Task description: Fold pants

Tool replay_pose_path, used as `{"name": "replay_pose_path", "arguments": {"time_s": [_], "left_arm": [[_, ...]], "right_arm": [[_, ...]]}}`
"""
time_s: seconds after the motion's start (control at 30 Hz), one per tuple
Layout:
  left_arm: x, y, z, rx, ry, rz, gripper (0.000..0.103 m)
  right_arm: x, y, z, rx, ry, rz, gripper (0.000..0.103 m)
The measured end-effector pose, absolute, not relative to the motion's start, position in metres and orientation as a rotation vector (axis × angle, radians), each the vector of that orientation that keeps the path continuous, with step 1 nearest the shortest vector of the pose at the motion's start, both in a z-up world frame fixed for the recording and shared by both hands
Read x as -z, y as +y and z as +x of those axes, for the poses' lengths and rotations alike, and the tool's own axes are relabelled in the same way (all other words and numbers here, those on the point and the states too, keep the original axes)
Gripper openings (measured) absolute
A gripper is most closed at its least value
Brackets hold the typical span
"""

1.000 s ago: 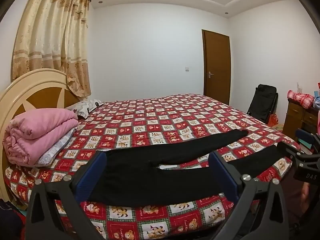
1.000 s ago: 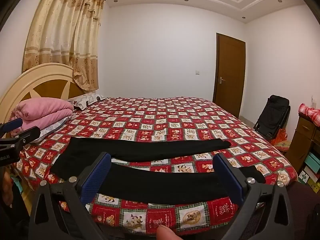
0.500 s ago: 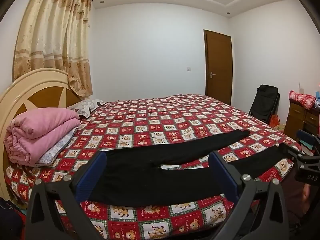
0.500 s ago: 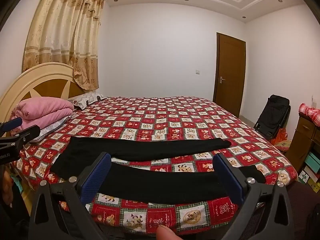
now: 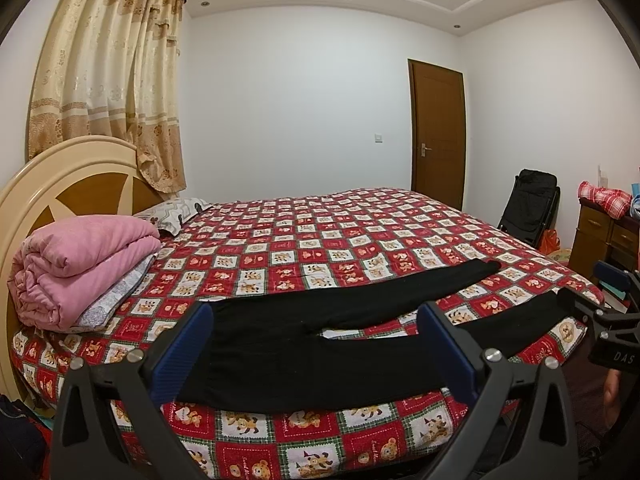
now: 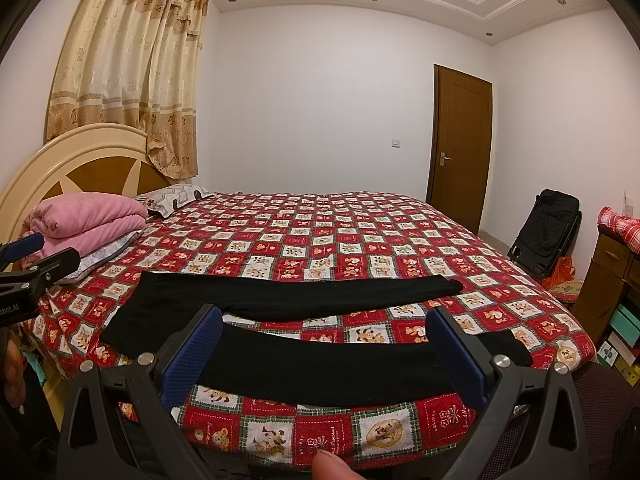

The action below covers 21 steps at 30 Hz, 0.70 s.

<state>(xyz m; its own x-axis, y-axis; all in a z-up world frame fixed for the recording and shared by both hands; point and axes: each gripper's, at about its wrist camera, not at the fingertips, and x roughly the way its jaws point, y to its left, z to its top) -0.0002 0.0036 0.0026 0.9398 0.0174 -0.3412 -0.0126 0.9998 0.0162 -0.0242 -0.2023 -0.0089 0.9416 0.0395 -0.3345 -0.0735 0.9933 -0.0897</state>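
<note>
Your right gripper (image 6: 324,350) hangs with fingers spread wide, empty, above the near leg of the black pants (image 6: 280,304) lying flat, legs parted, on the red bear-print bedspread (image 6: 360,232). Your left gripper (image 6: 24,260) shows at left.

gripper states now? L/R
Left gripper: open, empty, short of the flat black pants.
Right gripper: open, empty.

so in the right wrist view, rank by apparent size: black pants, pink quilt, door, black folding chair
1. black pants, widest span, though nearest the camera, which inflates them
2. door
3. pink quilt
4. black folding chair

The quilt and the chair look close in area, and fisheye stretch at the edges makes that order unsure.
</note>
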Motion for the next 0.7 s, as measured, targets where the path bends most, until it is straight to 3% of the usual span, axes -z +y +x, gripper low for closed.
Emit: {"name": "replay_pose_path", "arguments": {"time_s": [0.7], "left_arm": [[-0.0004,0.0062,0.0003,-0.015,0.349,0.013,0.103]], "right_arm": [[0.0127,-0.2036,-0.0264,-0.057,0.342,-0.105,0.102]]}}
